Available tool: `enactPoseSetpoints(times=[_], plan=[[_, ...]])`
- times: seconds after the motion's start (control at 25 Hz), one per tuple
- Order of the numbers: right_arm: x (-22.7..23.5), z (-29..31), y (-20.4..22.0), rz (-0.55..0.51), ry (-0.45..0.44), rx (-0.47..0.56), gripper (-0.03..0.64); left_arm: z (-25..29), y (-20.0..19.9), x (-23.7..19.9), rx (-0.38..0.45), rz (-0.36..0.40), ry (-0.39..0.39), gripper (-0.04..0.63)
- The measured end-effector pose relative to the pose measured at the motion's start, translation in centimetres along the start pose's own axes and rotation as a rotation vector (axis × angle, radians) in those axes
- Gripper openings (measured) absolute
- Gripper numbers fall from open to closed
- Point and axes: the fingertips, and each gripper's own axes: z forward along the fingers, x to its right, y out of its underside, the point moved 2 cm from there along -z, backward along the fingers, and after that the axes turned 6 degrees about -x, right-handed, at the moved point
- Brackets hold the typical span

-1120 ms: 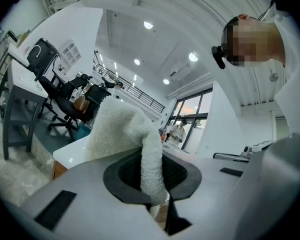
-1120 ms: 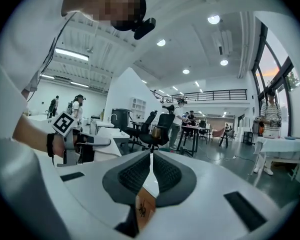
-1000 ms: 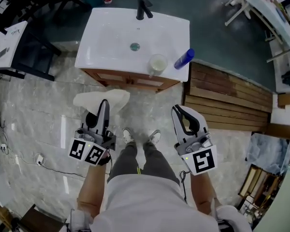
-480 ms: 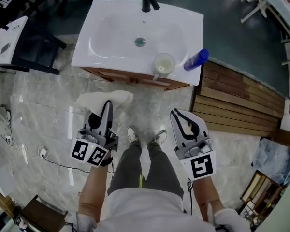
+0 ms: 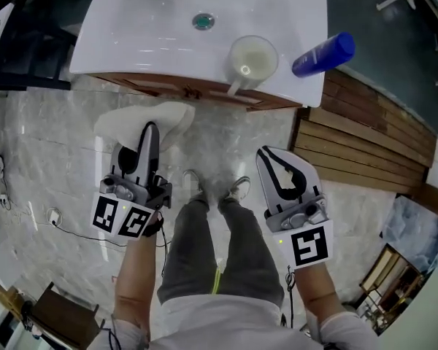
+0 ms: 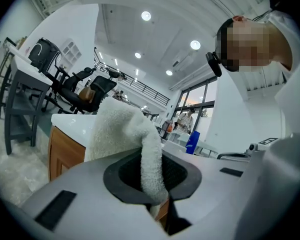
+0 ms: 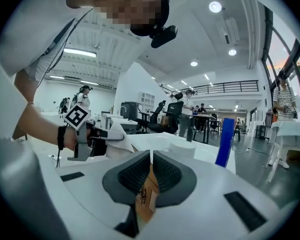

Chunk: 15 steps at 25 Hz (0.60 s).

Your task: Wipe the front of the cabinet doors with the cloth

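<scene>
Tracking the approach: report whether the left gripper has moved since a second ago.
Yes, slightly forward: the left gripper, shut on the cloth, sits nearer the cabinet front than before, though the head camera also shifted.

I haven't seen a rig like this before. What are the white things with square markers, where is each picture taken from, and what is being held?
There is no robot here. A person stands and holds a hand-held gripper in each hand, a two-jaw clamp with a marker cube on it. The top-down picture comes from a camera on the person's head. The other two come from cameras riding on each gripper, looking along its jaws.

The left hand-held gripper is shut on a white cloth. The right hand-held gripper is shut and holds nothing. The brown in its slit is the wooden cabinet doors behind it.

Ahead is a white washbasin, with a white cup and a blue bottle standing on its edge.
</scene>
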Motion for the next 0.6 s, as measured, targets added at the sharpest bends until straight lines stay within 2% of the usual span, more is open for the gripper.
enactPoseSetpoints(times=[0.28,0.6], plan=[[-0.9,1.7,6.5,-0.014,-0.024,0.007,0.044,2.0,5.9,-2.3,-0.002,0.015,0.009,0.052],[-2.3,3.1,12.0,-0.03,-0.012,0.005,0.044,3.9,10.8,-4.5,-0.015,0.019,0.034,0.052]])
